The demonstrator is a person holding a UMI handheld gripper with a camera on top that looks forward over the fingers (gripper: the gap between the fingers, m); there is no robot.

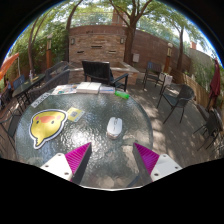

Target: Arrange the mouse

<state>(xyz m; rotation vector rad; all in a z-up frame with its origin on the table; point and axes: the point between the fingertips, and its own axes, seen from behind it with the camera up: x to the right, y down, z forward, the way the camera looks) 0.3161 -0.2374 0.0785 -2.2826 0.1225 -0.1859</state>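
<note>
A white computer mouse lies on a round glass patio table, just ahead of my fingers and roughly midway between them. A yellow, duck-shaped mouse mat lies on the table to the left of the mouse. My gripper is open and empty, with its two magenta pads spread wide above the table's near edge. Nothing stands between the fingers.
A small yellow-green card lies beside the mat. White books or boxes and a green item sit at the table's far side. A black chair stands beyond it and metal chairs stand to the right. A brick wall and trees close the patio.
</note>
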